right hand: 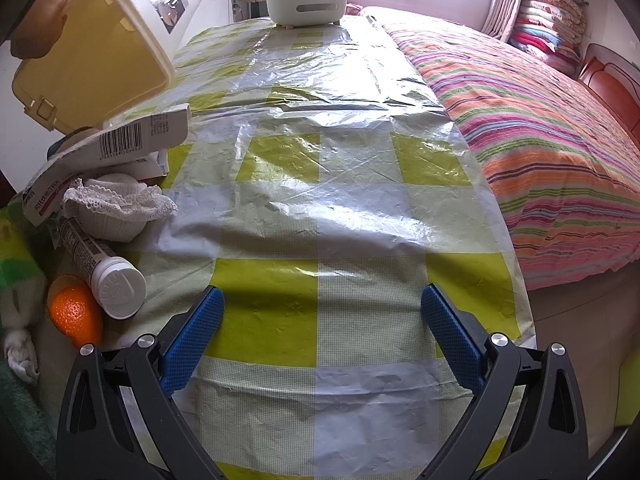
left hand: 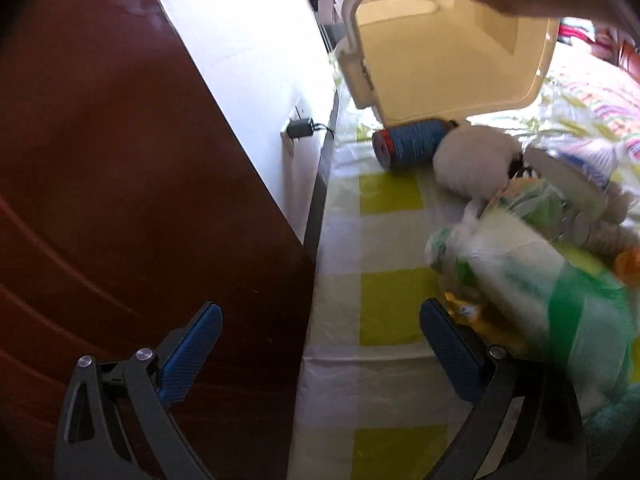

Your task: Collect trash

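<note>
We see the trash heaped at the table's left edge — a white tube (right hand: 102,266) with a ribbed cap lying beside an orange (right hand: 74,314), a lace-trimmed white cloth (right hand: 120,208) behind them, and barcoded cartons (right hand: 132,136) stacked further back. Above the heap a cream bin (left hand: 452,52) hangs tilted, its open mouth facing the left wrist camera, with a blue can (left hand: 408,142) lying under its rim. Our left gripper (left hand: 320,354) is spread wide and holds nothing, next to a green-and-white wrapped roll (left hand: 552,288). Our right gripper (right hand: 322,340) is likewise wide apart and empty over the checked tablecloth (right hand: 320,208) — a striped bed (right hand: 540,140) lies alongside.
</note>
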